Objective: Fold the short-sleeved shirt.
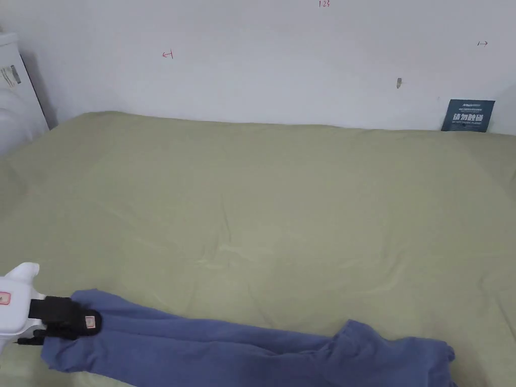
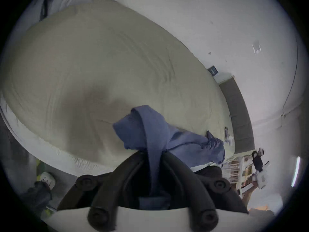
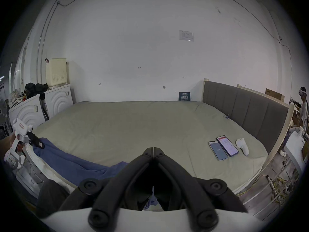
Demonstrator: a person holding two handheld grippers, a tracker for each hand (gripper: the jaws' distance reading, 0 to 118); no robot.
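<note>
Close to our head camera, along the near edge of the olive-green bed sheet, lies the crumpled blue short-sleeved cotton shirt, and our left gripper with its white handle and black jaws comes in low from the left and has its jaws closed on one bunched end of it. Our right gripper is held above the near bed edge with its two jaw tips pressed together and nothing between them. Most of the sheet toward the white wall is open, while two smartphones and a white controller lie well apart from the shirt, near the grey padded headboard.
</note>
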